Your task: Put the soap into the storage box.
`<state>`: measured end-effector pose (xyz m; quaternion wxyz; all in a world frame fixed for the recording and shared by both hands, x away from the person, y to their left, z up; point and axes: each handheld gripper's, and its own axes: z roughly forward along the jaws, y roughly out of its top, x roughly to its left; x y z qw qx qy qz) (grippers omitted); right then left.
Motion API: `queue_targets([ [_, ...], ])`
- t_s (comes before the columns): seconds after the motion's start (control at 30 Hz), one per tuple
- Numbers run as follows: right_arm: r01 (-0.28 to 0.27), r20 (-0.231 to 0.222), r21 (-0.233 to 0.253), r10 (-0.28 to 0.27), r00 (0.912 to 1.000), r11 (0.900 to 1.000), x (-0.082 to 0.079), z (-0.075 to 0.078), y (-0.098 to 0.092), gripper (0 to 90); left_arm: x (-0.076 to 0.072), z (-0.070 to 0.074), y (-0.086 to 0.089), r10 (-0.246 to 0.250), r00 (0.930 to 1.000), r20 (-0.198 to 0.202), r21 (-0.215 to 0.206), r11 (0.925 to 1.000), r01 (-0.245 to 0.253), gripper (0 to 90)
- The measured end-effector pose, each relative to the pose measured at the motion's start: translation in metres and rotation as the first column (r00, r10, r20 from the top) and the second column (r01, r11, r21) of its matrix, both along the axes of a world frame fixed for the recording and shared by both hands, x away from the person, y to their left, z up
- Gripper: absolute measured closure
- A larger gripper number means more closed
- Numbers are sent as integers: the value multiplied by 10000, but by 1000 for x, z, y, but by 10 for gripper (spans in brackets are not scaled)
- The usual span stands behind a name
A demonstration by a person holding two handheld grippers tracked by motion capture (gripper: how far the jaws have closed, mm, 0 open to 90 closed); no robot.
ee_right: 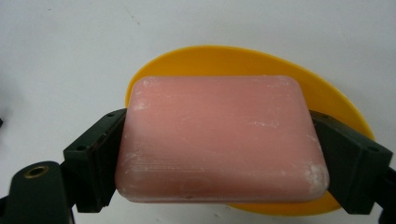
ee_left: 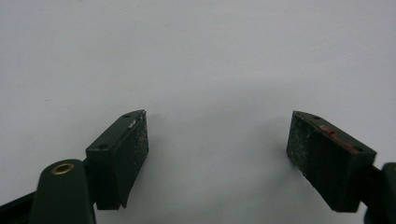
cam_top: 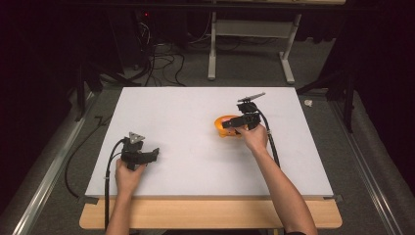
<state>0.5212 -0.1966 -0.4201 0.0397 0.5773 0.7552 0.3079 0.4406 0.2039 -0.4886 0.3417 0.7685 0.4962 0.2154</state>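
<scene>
In the right gripper view our right gripper [ee_right: 224, 154] is clamped on the soap [ee_right: 219, 140], one jaw on each short end of the pink bar, which sits square between them. Directly behind it lies the dish [ee_right: 243, 60], a yellow-orange disc whose rim shows from about ten o'clock round to four o'clock of the bar; whether the soap rests on it or hangs just above it we cannot tell. In the high view the same gripper [cam_top: 230, 124] works at the dish [cam_top: 221, 128], toward two o'clock on the table [cam_top: 195, 112].

Our left gripper [ee_left: 217, 154] stands wide open with nothing between its jaws, just bare white surface, and in the high view it [cam_top: 152, 154] sits near eight o'clock, well apart from the work.

What worries us: soap is slick (a chalky film shows on its edges), so a loosened squeeze or a quick tilt could let it slide out endways. The dish looks light, too; a jaw catching its rim could shove or flip it, with no second gripper steadying it
</scene>
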Motion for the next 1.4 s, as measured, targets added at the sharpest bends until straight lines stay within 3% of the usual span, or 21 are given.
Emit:
queue_targets([
  [0.63, 426, -364, 85, -423, 9984, 9991, 3, -7, 3, 134, 0, 0, 0, 0, 10000, -1, -2, 10000, 0, 212],
  [1.03, 606, -200, 37, -605, 9980, 9982, 4, -7, 2, 132, 0, 0, 0, 0, 10000, -3, -3, 10000, 0, 211],
  [1.4, 563, 270, 48, -564, 9980, 9984, 0, 1, 1, 117, 0, 0, 0, 1, 10000, -2, -5, 10000, -1, 211],
])
